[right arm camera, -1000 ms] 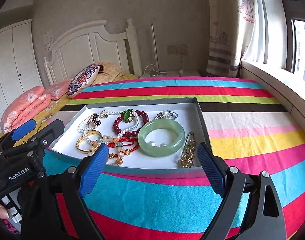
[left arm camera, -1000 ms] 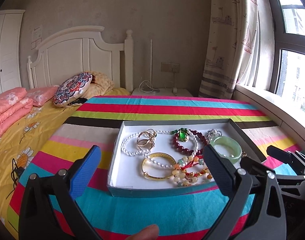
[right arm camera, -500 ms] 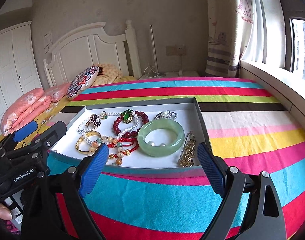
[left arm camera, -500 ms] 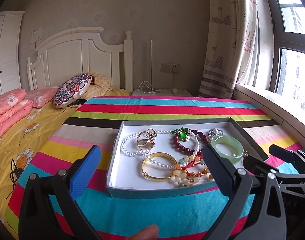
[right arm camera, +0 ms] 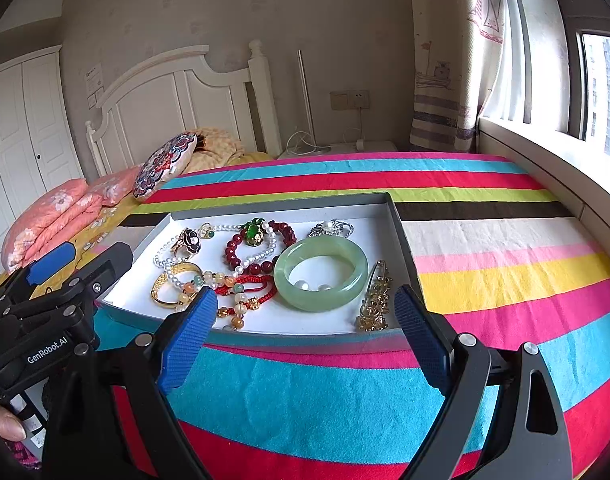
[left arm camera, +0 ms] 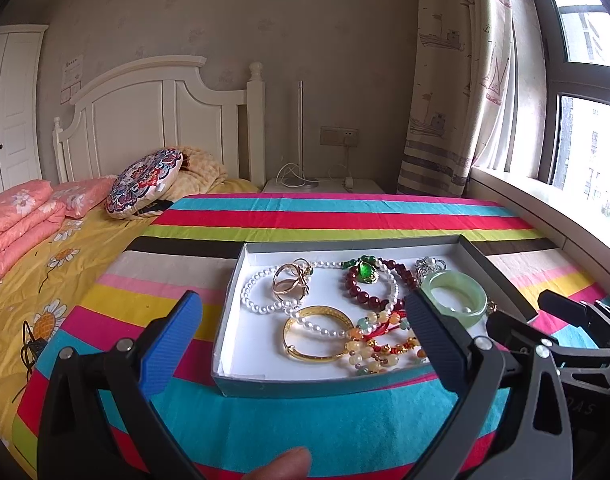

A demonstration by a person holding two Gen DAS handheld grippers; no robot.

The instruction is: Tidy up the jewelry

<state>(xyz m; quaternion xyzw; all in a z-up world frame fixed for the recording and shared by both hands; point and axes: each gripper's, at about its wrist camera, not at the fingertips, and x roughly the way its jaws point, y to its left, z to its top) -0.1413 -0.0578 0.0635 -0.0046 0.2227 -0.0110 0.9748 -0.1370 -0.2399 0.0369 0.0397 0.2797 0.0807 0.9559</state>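
A shallow grey box point(left arm camera: 497, 264) with a white floor sits on the striped cloth point(left arm camera: 305, 420) that covers the worktop, and all the jewelry lies inside it. At the right of the box is a pale green jade bangle point(right arm camera: 320, 272) with a few loose pearls inside its ring; just right of it, along the box's right wall, lies a gold brooch on a pin point(right arm camera: 375, 300). A silver brooch point(right arm camera: 332, 229) sits at the far side behind the bangle. In the middle, a dark red bead bracelet point(right arm camera: 261, 246) carries a green pendant point(right arm camera: 255, 234), and a pearl necklace point(left arm camera: 265, 292) loops across it toward the left. A gold ring piece point(left arm camera: 289, 282) rests on the pearls at the far left, a gold bangle point(left arm camera: 317, 336) lies nearer, and a tangle of red cord and coloured beads point(right arm camera: 241, 288) lies between the gold bangle and the jade one.

The left hand-held gripper point(left arm camera: 301, 336) hovers just short of the box's near left corner, tilted downward, its blue pads spread wide with nothing between them. The right hand-held gripper point(right arm camera: 305, 332) hangs over the near edge at the right, likewise tilted down, released and empty. A fingertip point(left arm camera: 281, 466) shows at the bottom of the left wrist view.
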